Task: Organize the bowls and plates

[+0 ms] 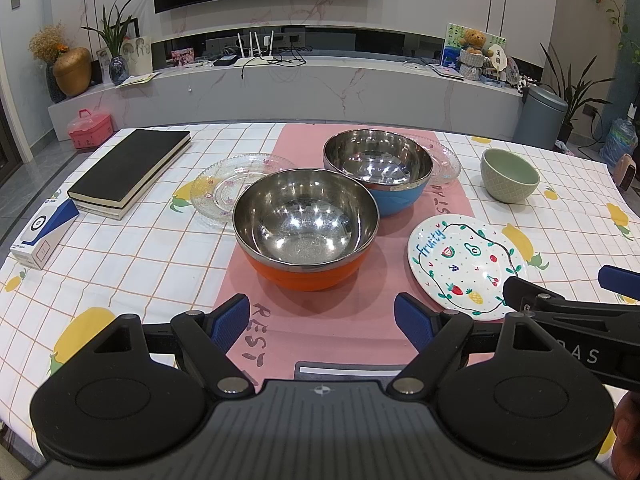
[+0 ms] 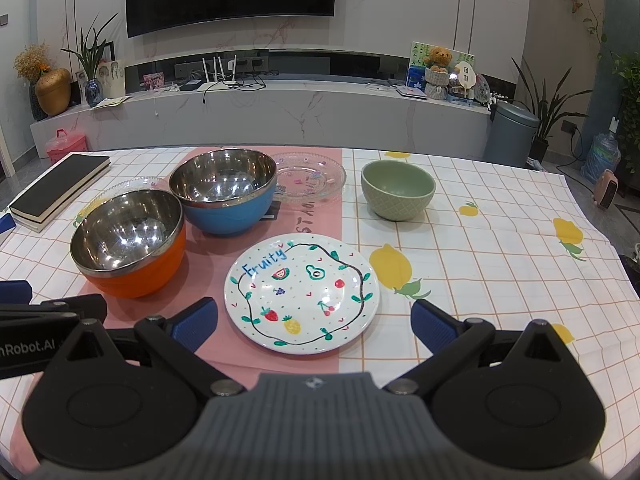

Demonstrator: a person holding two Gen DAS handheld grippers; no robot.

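Observation:
An orange steel-lined bowl (image 1: 306,228) (image 2: 130,242) stands on the pink mat, with a blue one (image 1: 378,170) (image 2: 224,192) just behind it. A white fruit-painted plate (image 1: 466,266) (image 2: 302,294) lies to their right. A clear glass plate (image 1: 218,192) (image 2: 132,184) lies behind the orange bowl, another (image 1: 446,160) (image 2: 312,178) behind the blue bowl. Further right stands a green bowl (image 1: 510,180) (image 2: 398,190). My left gripper (image 1: 322,322) hangs open in front of the orange bowl. My right gripper (image 2: 314,328) is open over the painted plate's near edge. Both hold nothing.
A black book (image 1: 128,170) (image 2: 60,188) and a white-blue box (image 1: 42,236) lie at the table's left. The chequered lemon tablecloth (image 2: 480,264) has bare room at the right. Beyond the table are a marble TV bench (image 1: 280,88) and a grey bin (image 2: 510,132).

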